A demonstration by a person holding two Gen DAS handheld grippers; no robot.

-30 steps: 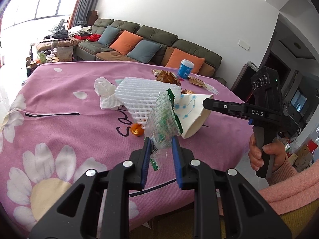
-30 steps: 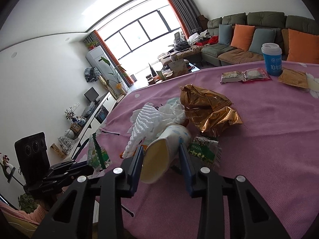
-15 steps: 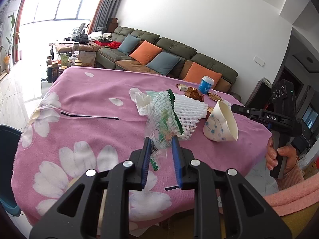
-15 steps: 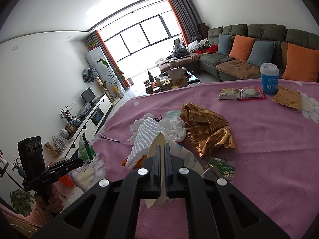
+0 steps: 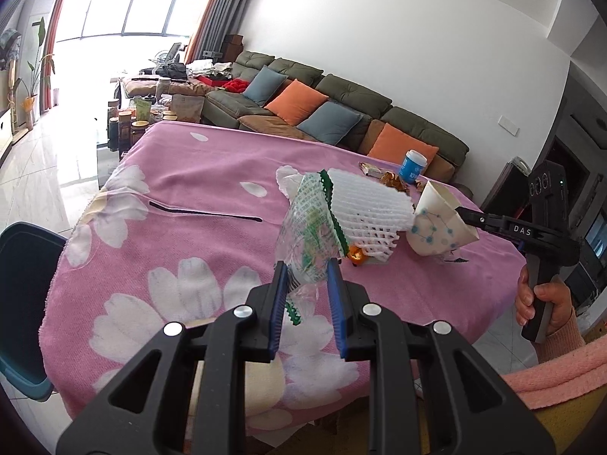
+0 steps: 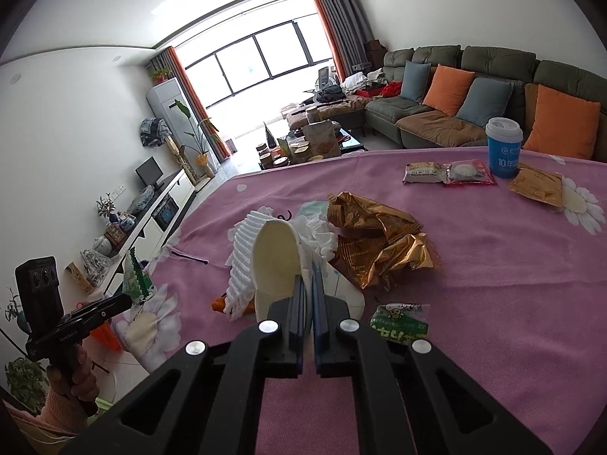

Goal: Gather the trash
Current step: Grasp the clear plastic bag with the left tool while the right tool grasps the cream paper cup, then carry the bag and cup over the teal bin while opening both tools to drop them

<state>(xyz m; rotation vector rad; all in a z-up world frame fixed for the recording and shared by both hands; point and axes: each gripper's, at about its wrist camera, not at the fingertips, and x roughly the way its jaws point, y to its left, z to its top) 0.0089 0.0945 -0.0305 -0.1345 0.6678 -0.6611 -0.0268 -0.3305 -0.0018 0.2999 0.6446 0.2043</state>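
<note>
Right wrist view — my right claw (image 6: 310, 284) pinches the paper cup (image 6: 275, 261), left claw (image 5: 305, 276) grips a wrapper (image 5: 309, 235) — next, bin both.

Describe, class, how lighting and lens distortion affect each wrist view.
Left wrist view: the window is blown out white, walls curve toward dark corners, and the wrapper is sharp. Right wrist view: the window glares, the room bows, and the cup is sharp.

Matt pink flowered cloth (image 5: 212, 174) over the surface; glossy crinkled gold foil wrapper (image 6: 379, 242), white foam mesh sleeve (image 5: 368, 204); matt white paper cup (image 6: 275, 261), clear crinkly plastic wrapper (image 5: 307, 235)
</note>
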